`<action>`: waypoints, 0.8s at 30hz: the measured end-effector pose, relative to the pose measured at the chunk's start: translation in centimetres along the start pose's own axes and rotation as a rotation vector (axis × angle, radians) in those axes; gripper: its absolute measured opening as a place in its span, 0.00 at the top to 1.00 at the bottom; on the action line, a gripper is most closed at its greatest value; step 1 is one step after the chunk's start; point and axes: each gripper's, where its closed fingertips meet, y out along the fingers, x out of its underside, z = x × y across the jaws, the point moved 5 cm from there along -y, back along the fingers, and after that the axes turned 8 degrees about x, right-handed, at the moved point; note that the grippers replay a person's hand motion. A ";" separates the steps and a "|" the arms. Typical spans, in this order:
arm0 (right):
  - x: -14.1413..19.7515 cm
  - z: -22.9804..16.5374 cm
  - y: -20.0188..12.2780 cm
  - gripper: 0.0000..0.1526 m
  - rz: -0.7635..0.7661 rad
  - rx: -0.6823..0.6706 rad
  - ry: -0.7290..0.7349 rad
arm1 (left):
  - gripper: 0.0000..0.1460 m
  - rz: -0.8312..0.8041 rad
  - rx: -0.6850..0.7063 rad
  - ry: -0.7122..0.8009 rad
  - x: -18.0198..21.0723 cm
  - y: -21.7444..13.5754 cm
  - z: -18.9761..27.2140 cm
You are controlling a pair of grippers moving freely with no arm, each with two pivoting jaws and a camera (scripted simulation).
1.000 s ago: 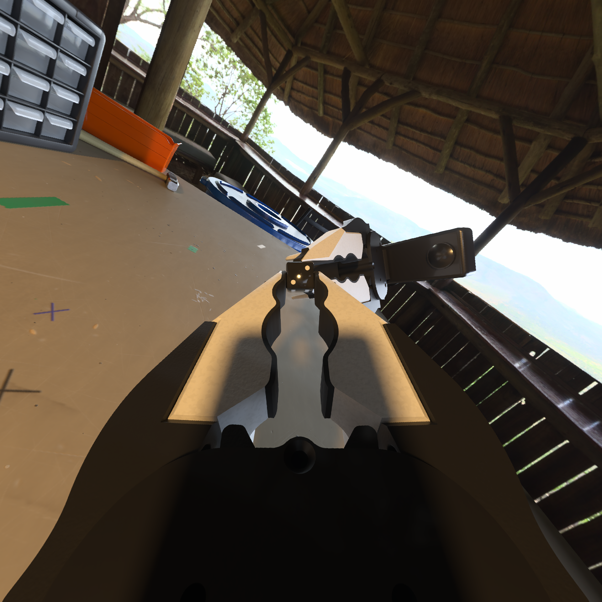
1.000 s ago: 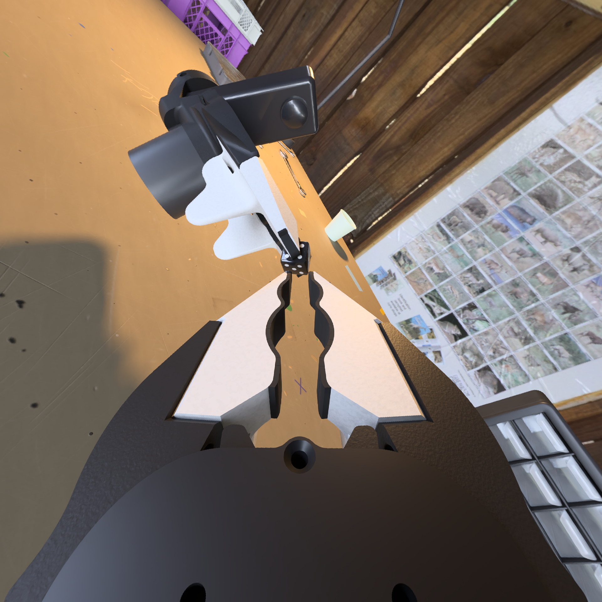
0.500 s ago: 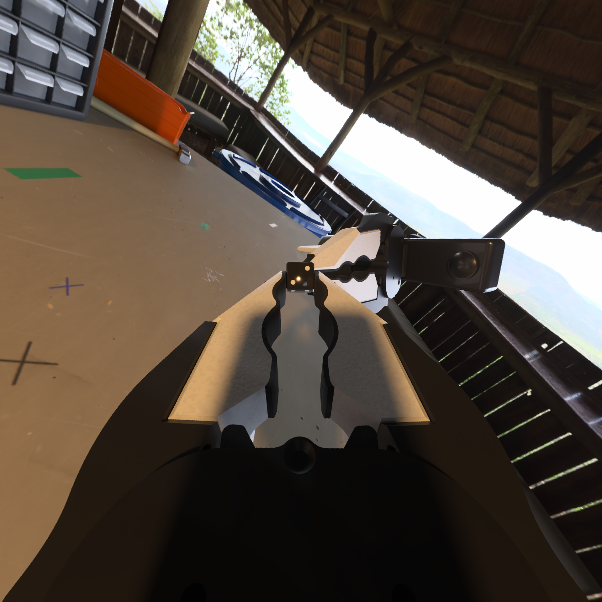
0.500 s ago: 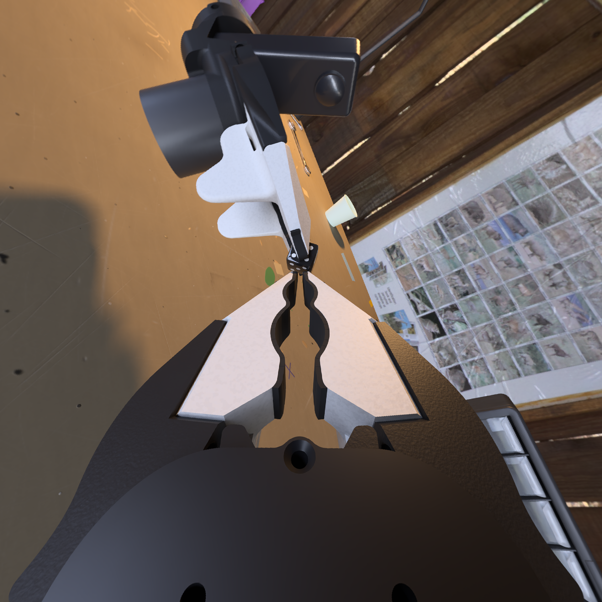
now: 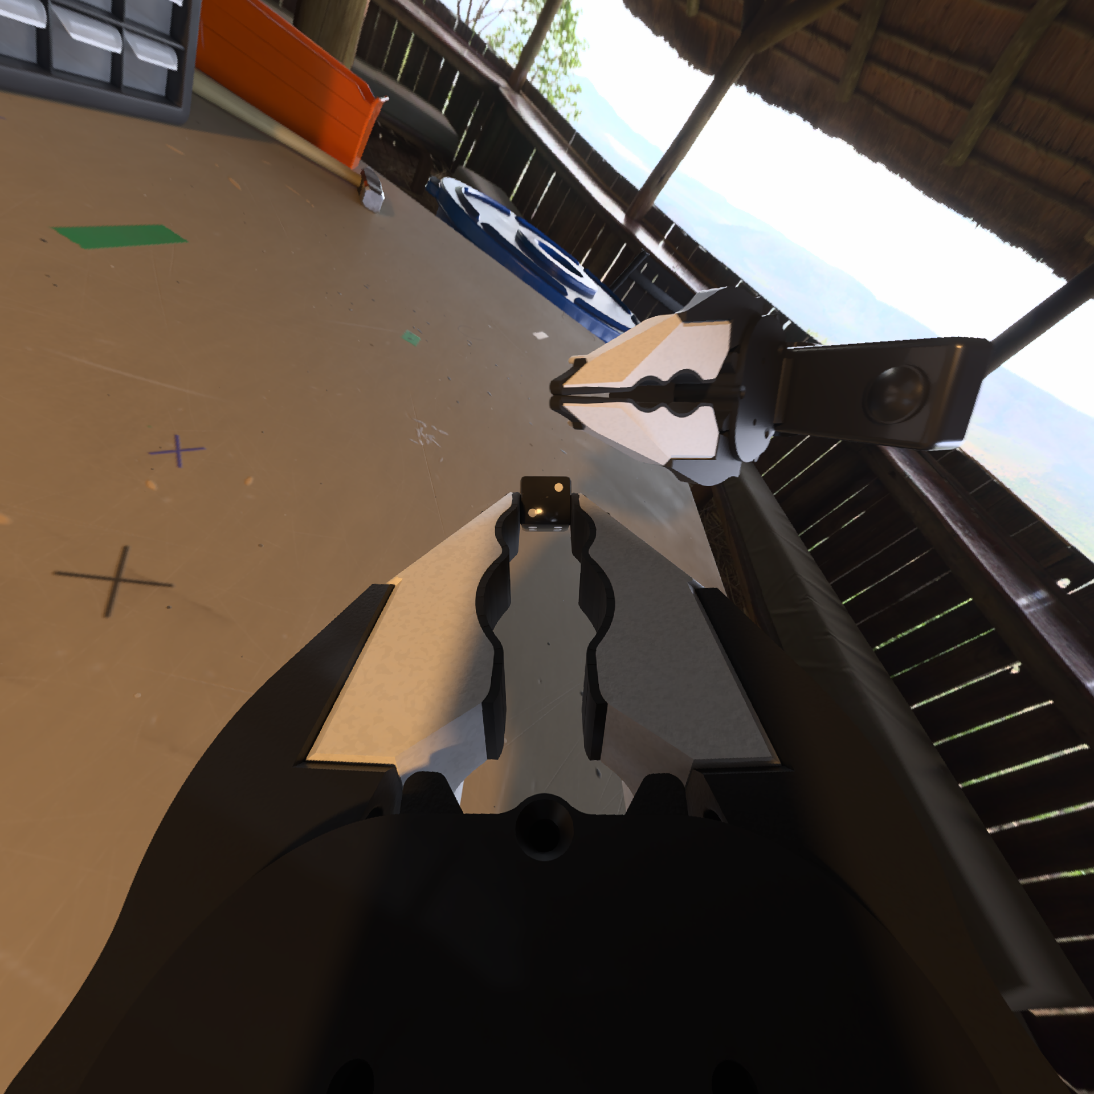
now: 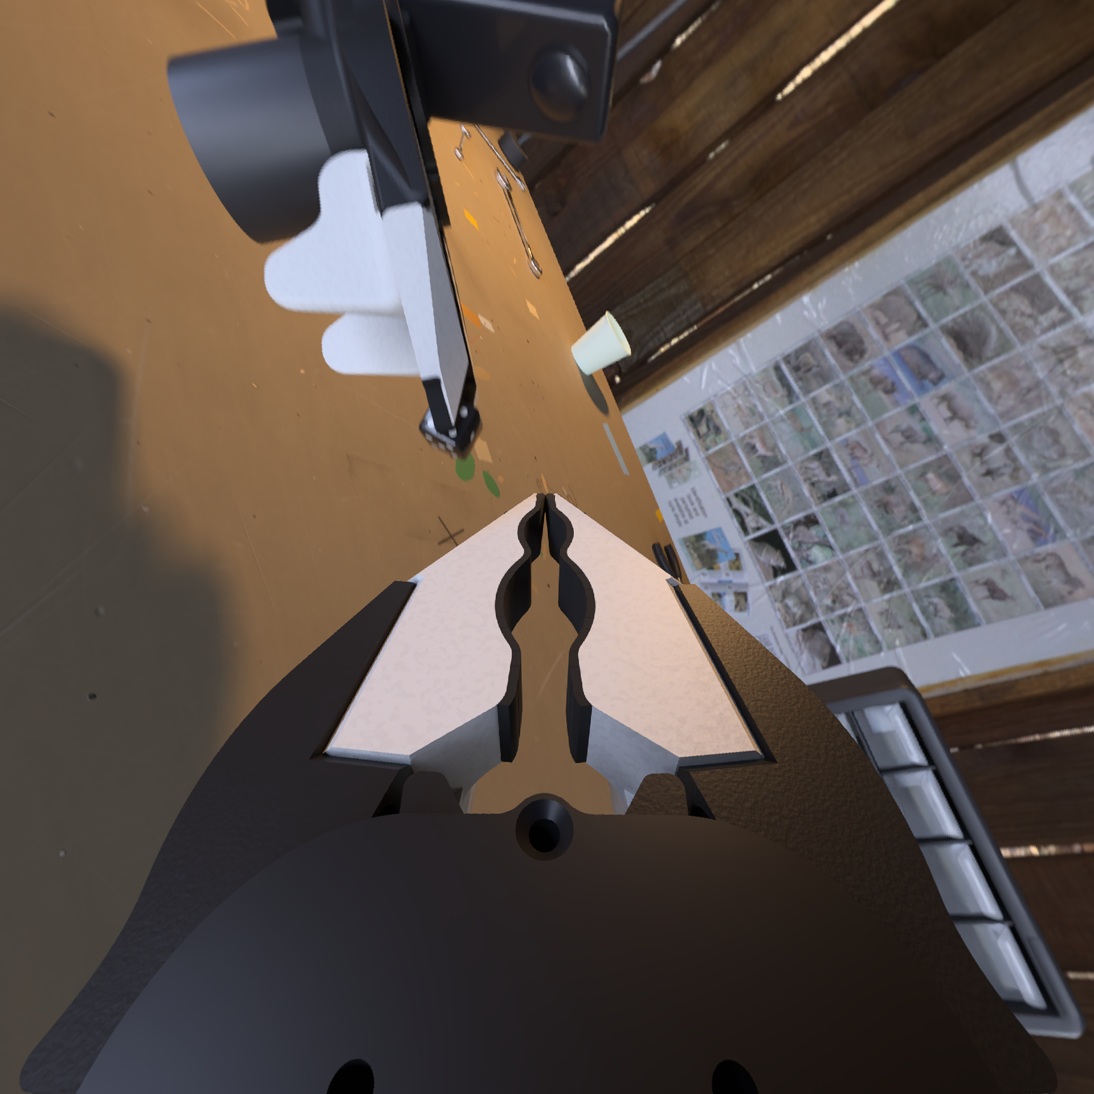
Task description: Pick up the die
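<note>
Gripping small black cube die with pale pips (image 5: 545, 500) at very tips of left gripper (image 5: 545, 503); jaws clamped on its two sides, die poking just past tips, lifted off tan scuffed wooden surface (image 5: 248, 367). Same die (image 6: 451, 435) seen from right wrist view, pinched at end of left gripper (image 6: 453, 431), ahead and slightly left of right jaws, apart from them. Right gripper (image 6: 544, 500) with jaws pressed together, nothing between, only a hairline gap at tips. Right gripper (image 5: 559, 395) also seen from left wrist view: ahead and right of left jaws, near die but not touching.

Beyond left jaws, far left: green rectangular tape patch (image 5: 118, 235), orange plastic bin (image 5: 284, 77), grey drawer cabinet (image 5: 89, 47), blue round disc (image 5: 533, 260) farther ahead. Black cross mark (image 5: 115, 581) and purple cross mark (image 5: 176, 451) left of left jaws.

Beyond right jaws, to right: pale paper cup (image 6: 599, 344) on its side; metal wrenches (image 6: 515, 195) farther on; two green dots (image 6: 476, 473) just ahead of tips. Photo-grid poster (image 6: 888, 444) on wall at right.
</note>
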 end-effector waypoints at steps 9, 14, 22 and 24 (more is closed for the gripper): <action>-0.7 -1.7 0.3 0.87 0.013 -0.115 0.071 | 0.89 0.069 0.048 -0.033 -0.4 -0.3 0.2; -1.4 -1.8 0.3 0.89 0.040 -0.088 0.039 | 0.89 0.063 0.080 -0.051 -0.3 -0.1 0.5; -1.4 -2.3 0.2 0.92 0.035 -0.109 -0.004 | 0.89 0.051 0.096 -0.075 -0.1 0.1 0.5; -1.3 -2.3 0.3 0.91 0.032 -0.109 -0.017 | 0.89 0.044 0.097 -0.081 -0.1 0.2 0.4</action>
